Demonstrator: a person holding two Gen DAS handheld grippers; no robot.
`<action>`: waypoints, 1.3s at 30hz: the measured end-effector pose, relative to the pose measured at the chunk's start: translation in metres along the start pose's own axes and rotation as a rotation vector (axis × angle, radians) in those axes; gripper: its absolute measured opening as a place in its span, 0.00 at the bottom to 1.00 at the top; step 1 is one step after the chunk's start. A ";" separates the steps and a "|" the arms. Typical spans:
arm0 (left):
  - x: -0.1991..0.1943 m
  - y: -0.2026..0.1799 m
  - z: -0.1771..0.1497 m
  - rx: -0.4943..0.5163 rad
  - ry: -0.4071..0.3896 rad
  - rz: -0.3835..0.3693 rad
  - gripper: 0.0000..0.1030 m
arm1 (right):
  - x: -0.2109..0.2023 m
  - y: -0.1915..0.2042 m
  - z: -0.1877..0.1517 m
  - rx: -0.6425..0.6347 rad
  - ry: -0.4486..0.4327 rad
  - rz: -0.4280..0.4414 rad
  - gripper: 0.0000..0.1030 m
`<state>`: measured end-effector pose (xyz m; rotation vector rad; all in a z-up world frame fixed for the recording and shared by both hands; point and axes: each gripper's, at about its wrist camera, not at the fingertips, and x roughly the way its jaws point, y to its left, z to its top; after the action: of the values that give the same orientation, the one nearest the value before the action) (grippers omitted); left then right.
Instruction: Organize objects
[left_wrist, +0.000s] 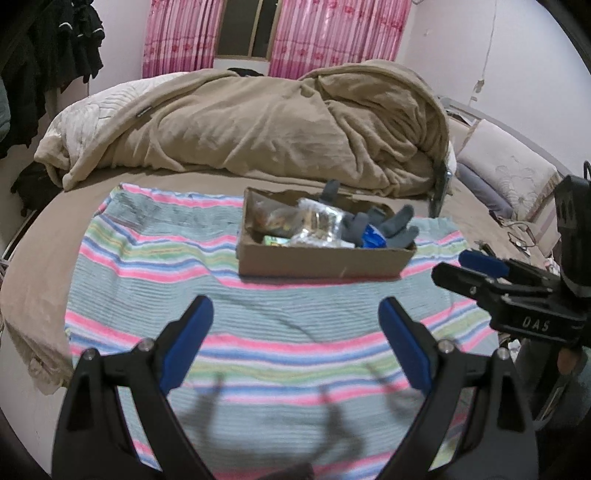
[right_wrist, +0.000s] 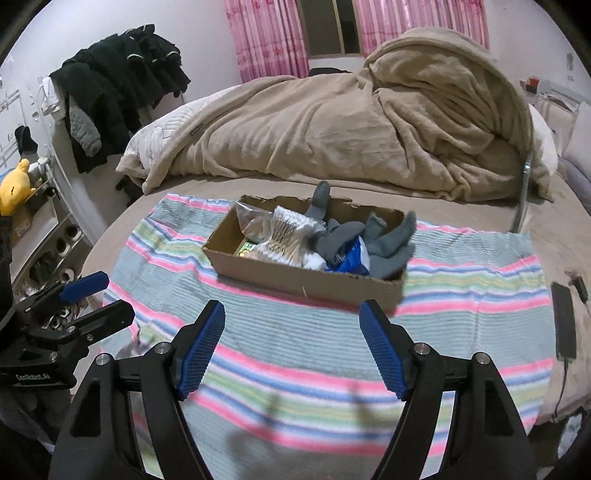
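A brown cardboard box sits on a striped towel spread on the bed. It holds grey socks, clear plastic bags and a blue packet. My left gripper is open and empty above the towel, short of the box. My right gripper is open and empty, also short of the box. The right gripper shows at the right edge of the left wrist view, the left gripper at the left edge of the right wrist view.
A bunched tan blanket lies behind the box. A black phone with a cable lies on the bed to the right. Dark clothes hang at the left, above a yellow plush toy. A pillow lies at the right.
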<state>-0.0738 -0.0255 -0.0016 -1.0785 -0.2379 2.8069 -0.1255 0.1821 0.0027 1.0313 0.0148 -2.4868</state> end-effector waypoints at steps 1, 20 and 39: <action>-0.003 -0.002 -0.002 0.002 0.001 0.001 0.89 | -0.005 0.001 -0.003 -0.002 -0.005 -0.004 0.76; -0.062 -0.028 -0.043 0.030 -0.088 0.010 0.94 | -0.080 0.021 -0.054 -0.004 -0.113 -0.057 0.76; -0.102 -0.043 -0.056 0.082 -0.198 0.050 0.99 | -0.102 0.031 -0.077 -0.013 -0.151 -0.061 0.77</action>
<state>0.0419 0.0052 0.0321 -0.8013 -0.1142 2.9400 0.0019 0.2082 0.0213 0.8474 0.0163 -2.6096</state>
